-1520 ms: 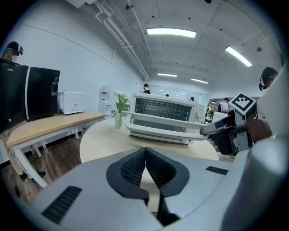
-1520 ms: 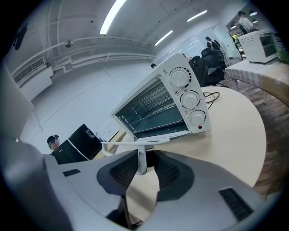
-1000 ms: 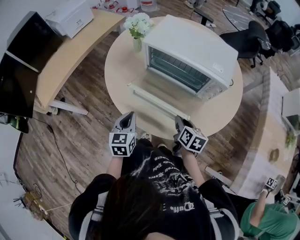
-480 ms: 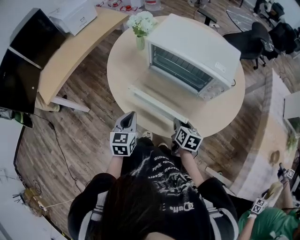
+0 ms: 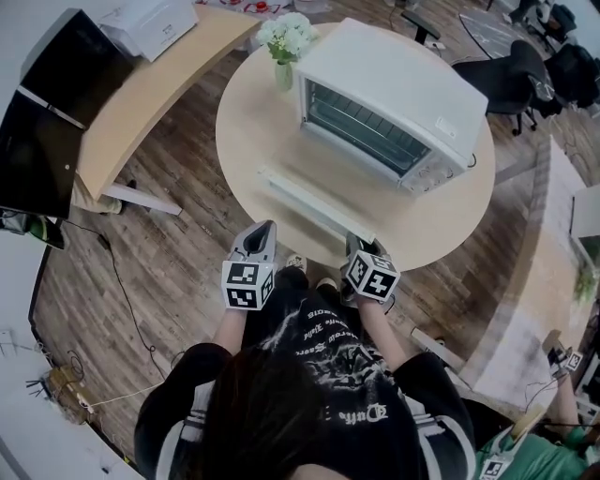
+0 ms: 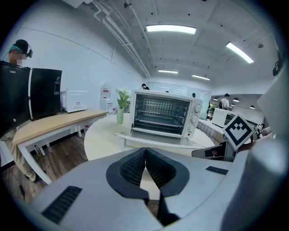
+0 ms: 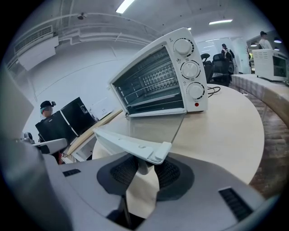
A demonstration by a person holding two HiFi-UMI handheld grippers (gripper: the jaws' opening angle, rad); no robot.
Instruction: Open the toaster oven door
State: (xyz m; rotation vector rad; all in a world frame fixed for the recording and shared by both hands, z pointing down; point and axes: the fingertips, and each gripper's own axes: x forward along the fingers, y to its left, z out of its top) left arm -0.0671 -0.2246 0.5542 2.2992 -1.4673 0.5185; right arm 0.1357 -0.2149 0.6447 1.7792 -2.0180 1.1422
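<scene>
The white toaster oven (image 5: pixel 394 94) stands on the round table (image 5: pixel 248 131), its rack showing. Its glass door (image 5: pixel 323 183) is folded down flat towards me, with the long white handle (image 5: pixel 314 204) along the near edge. My right gripper (image 5: pixel 364 248) is at the handle's right end. In the right gripper view the handle (image 7: pixel 131 143) crosses above the jaws and its end post sits pinched between the pads (image 7: pixel 143 170). My left gripper (image 5: pixel 262 232) hovers at the table's near edge, left of the handle, with its pads (image 6: pixel 145 153) shut on nothing.
A vase of white flowers (image 5: pixel 286 42) stands left of the oven. A curved wooden desk (image 5: pixel 141 103) with a white appliance (image 5: pixel 150 23) and black screens (image 5: pixel 42 122) lies to the left. Office chairs (image 5: pixel 525 66) are behind the table, and another person (image 5: pixel 534 450) is at the lower right.
My right gripper has sunk a little at the handle's right end and rolled slightly. The left gripper has stayed where it was.
</scene>
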